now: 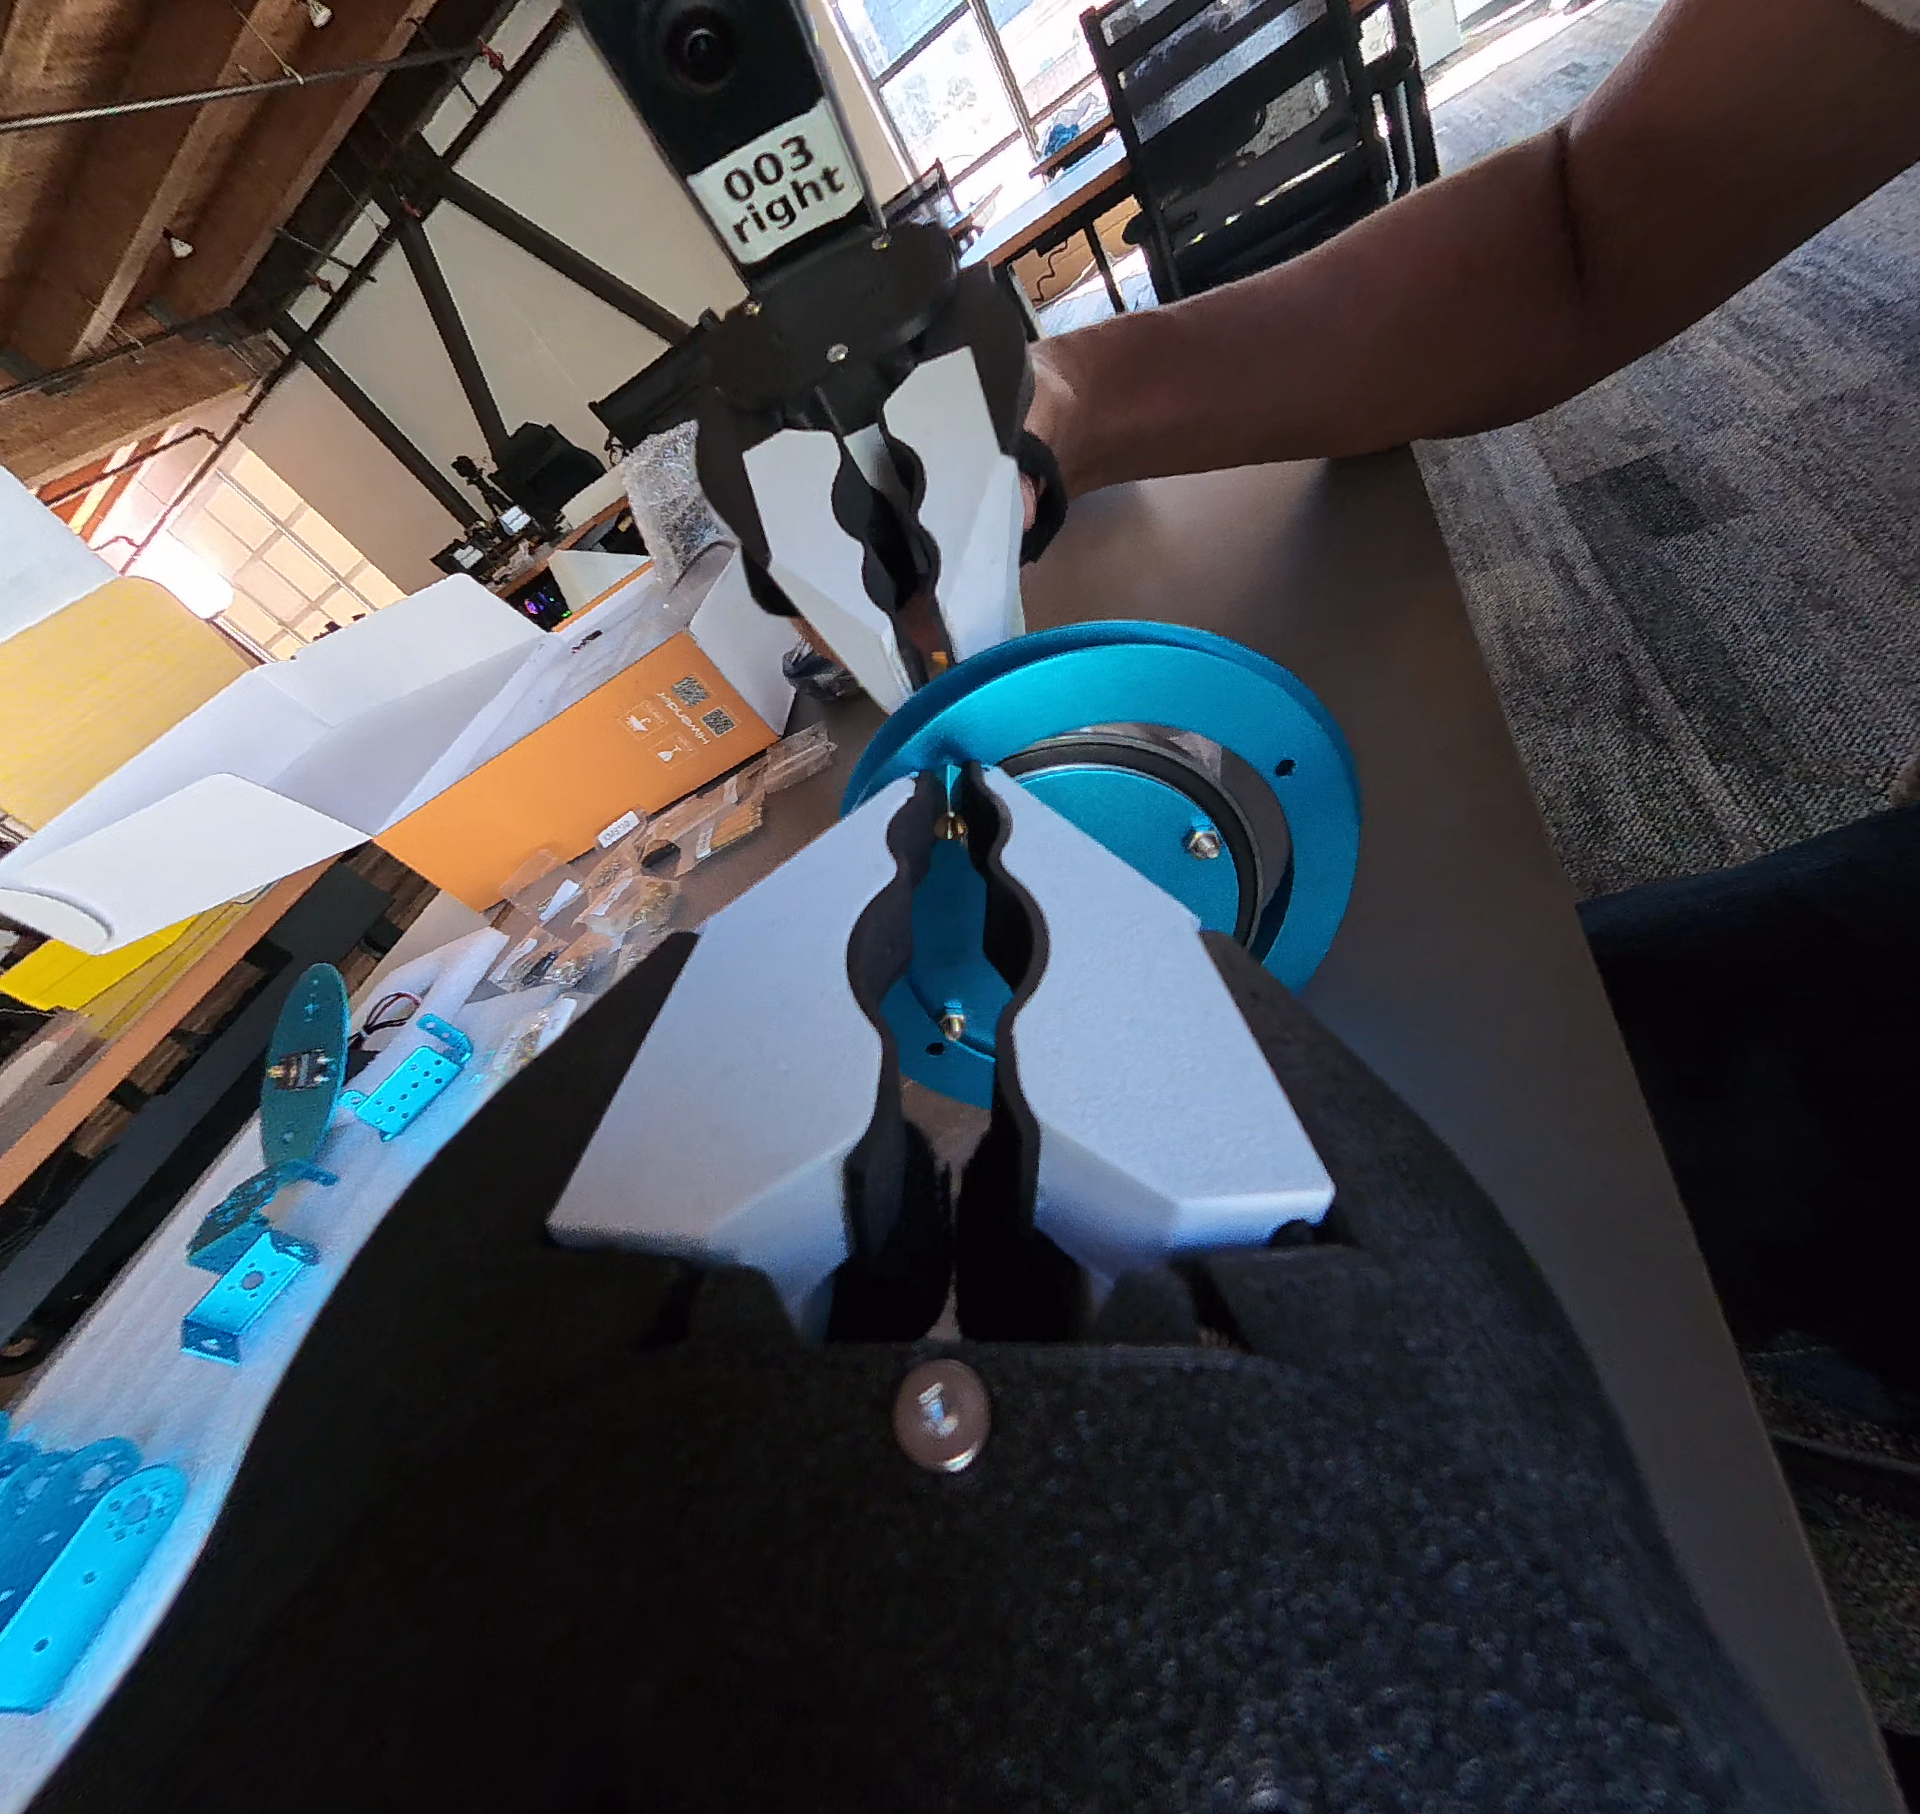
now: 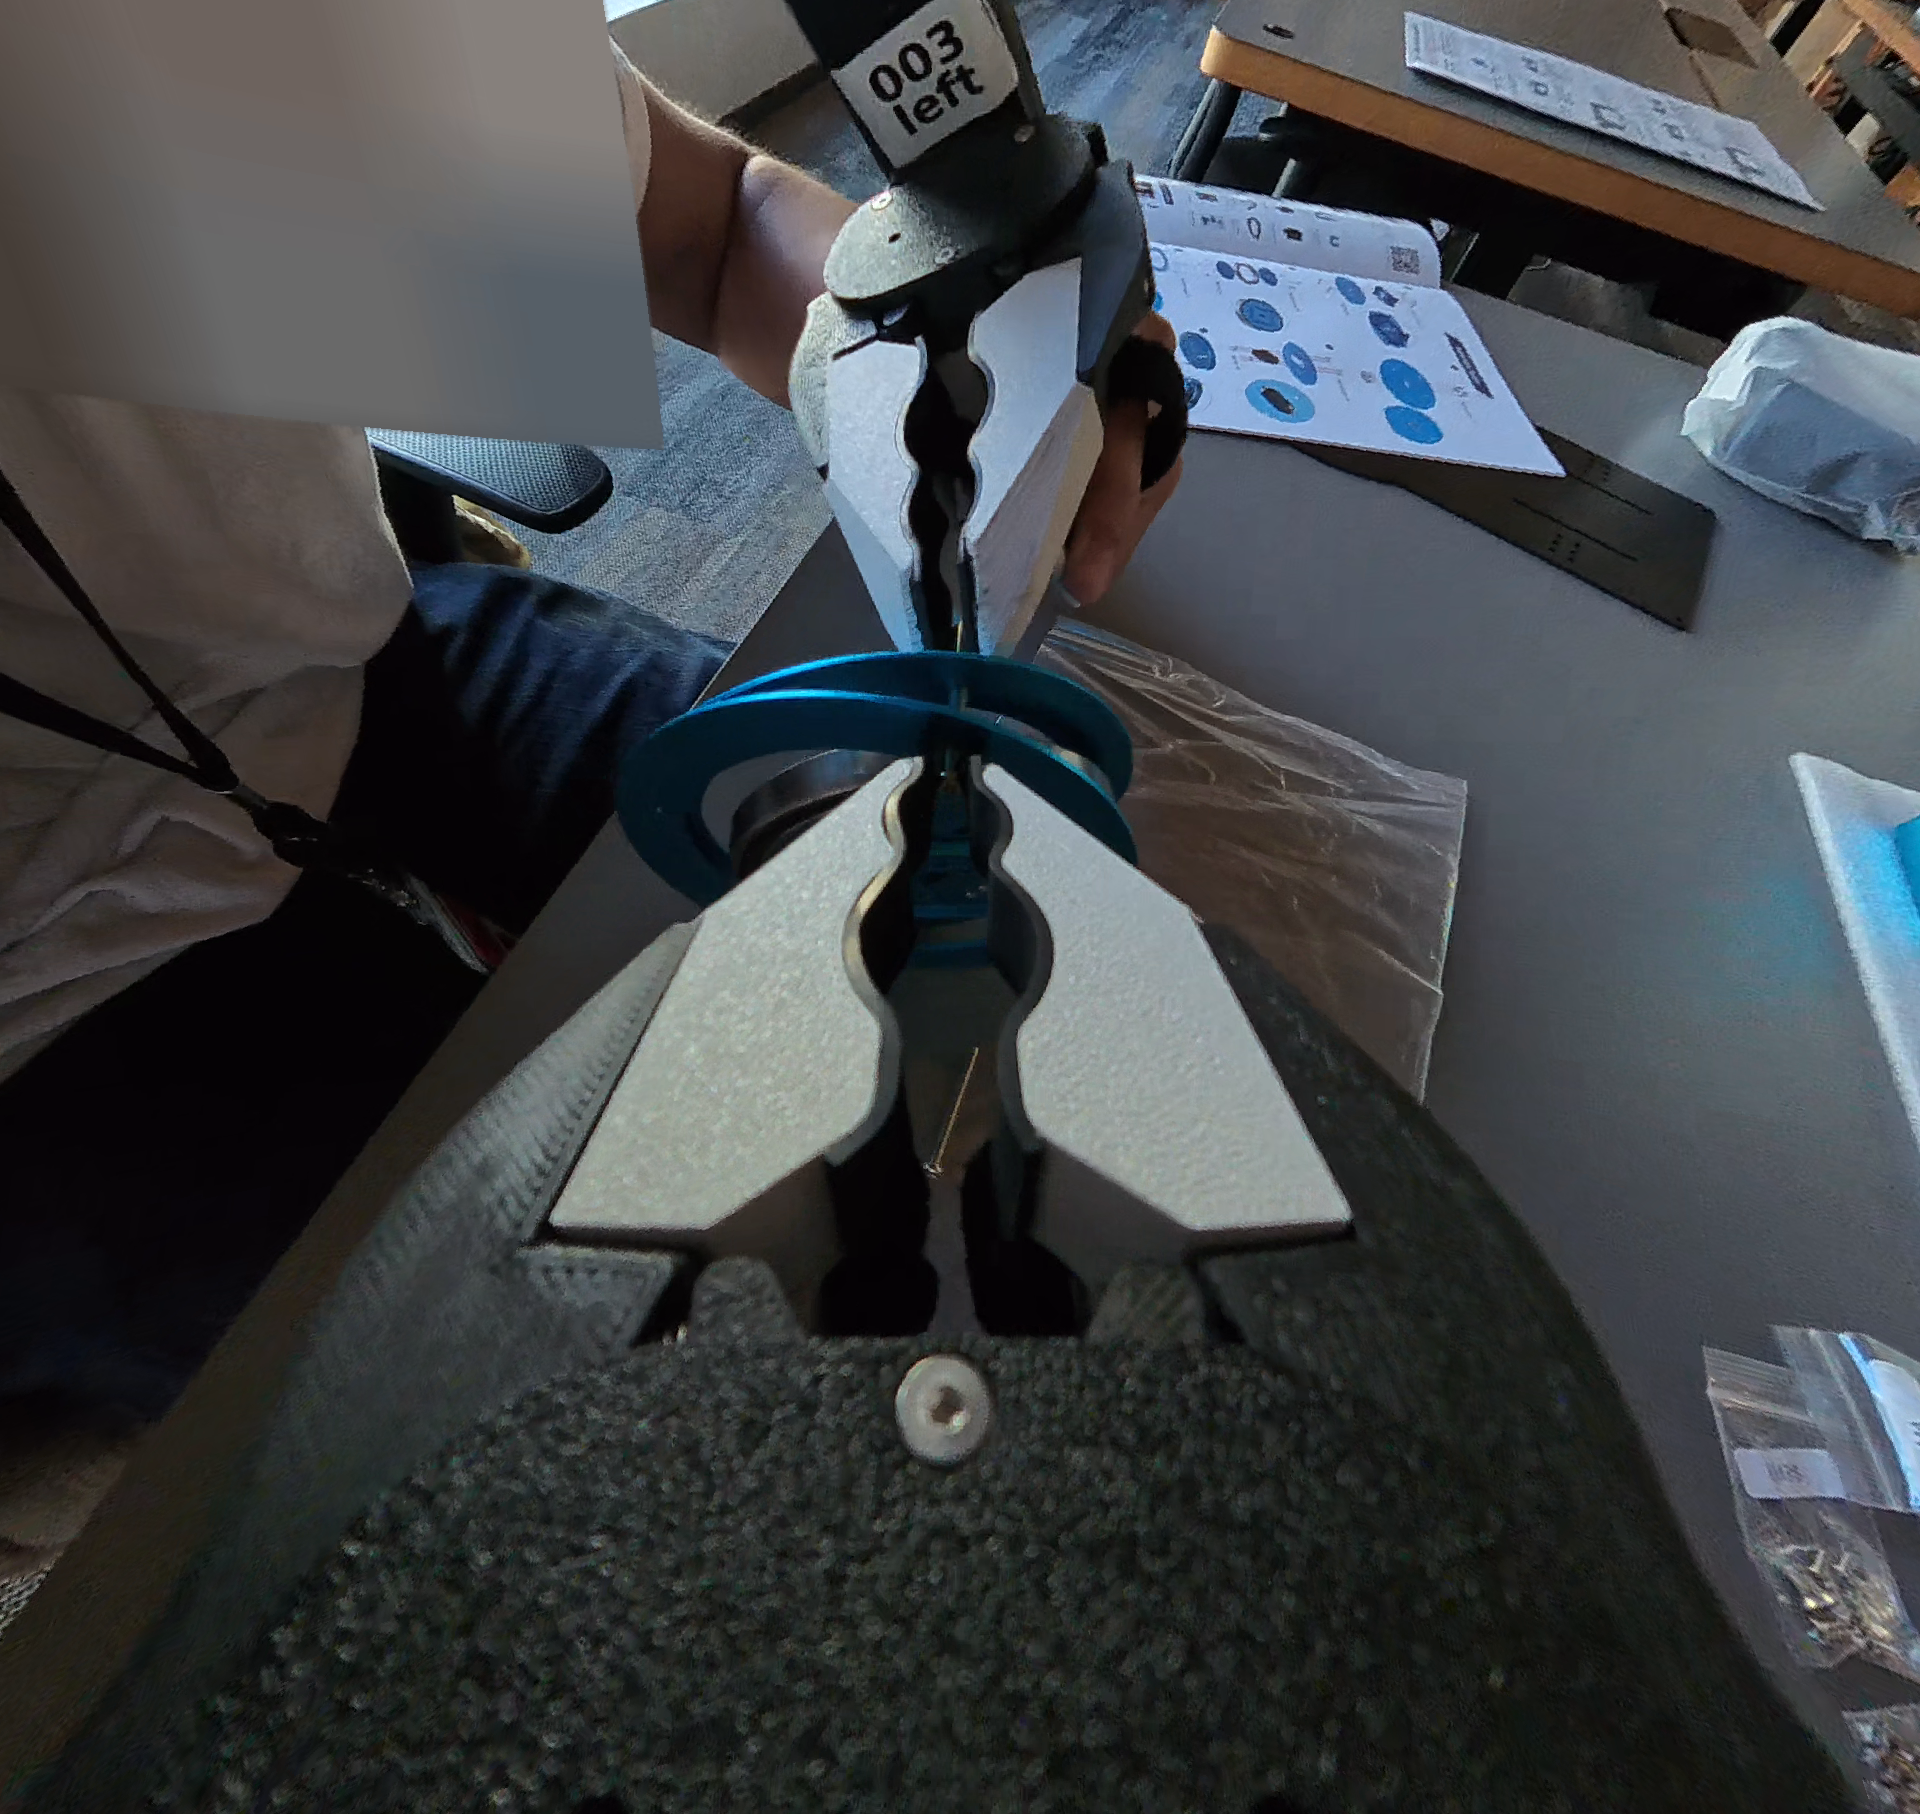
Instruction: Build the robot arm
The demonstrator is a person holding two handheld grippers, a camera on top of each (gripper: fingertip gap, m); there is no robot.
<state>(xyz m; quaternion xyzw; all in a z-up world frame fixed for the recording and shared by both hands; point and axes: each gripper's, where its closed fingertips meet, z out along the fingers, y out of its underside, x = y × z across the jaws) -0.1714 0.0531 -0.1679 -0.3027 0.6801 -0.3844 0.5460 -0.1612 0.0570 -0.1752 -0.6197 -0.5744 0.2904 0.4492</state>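
Gripping from opposite sides, a blue flanged wheel assembly [image 1: 1132,808] at frame centre is pinched by the nearly closed left gripper [image 1: 951,808] and right gripper [image 1: 930,658], above the grey table [image 1: 1351,569], blue brackets [image 1: 410,1089] lying unused at lower left.

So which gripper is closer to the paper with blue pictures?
Left. The left gripper pinches the blue wheel on the side by the paper; the right gripper holds its opposite side.

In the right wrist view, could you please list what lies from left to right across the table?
Blue ring assembly → clear plastic sheet → black flat plate → wrapped grey bundle.
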